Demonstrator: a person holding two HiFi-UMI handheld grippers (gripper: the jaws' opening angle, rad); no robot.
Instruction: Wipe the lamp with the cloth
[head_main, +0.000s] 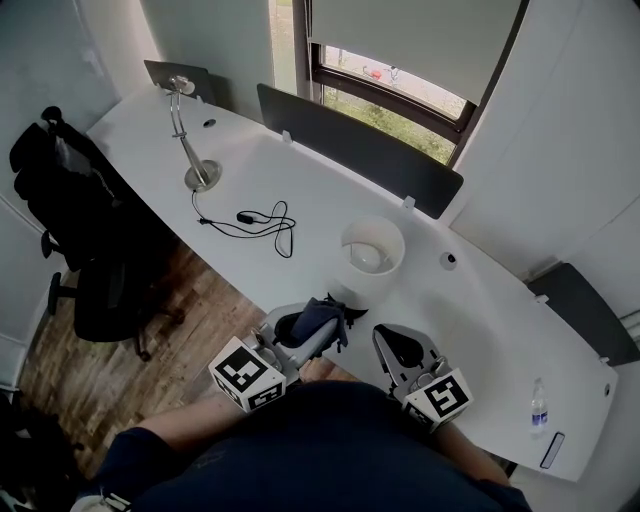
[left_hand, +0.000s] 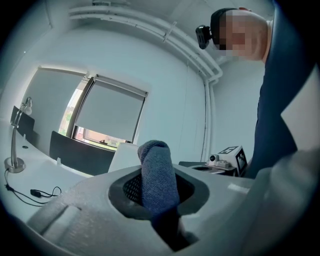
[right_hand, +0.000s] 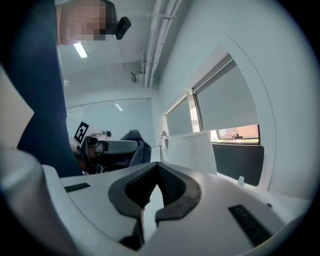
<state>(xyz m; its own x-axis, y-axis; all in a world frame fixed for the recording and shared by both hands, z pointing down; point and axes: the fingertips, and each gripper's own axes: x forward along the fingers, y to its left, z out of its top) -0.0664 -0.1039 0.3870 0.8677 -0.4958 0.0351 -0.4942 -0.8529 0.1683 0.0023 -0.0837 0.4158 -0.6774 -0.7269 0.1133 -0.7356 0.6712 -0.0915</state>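
Observation:
A dark blue cloth (head_main: 320, 318) is bunched between the jaws of my left gripper (head_main: 300, 330), which is shut on it close to my body at the desk's near edge. In the left gripper view the cloth (left_hand: 157, 172) stands up out of the jaws. Just beyond it stands a white round lamp shade (head_main: 372, 255), apart from the cloth. A slim silver desk lamp (head_main: 183, 125) stands far to the left. My right gripper (head_main: 398, 350) is shut and empty beside the left one; its pads (right_hand: 170, 182) meet at the tips.
A black cable with a switch (head_main: 258, 218) lies on the white desk (head_main: 300, 190) between the two lamps. A dark divider panel (head_main: 360, 145) runs along the back edge. A black office chair (head_main: 75, 210) stands left of the desk. A small bottle (head_main: 538, 408) sits far right.

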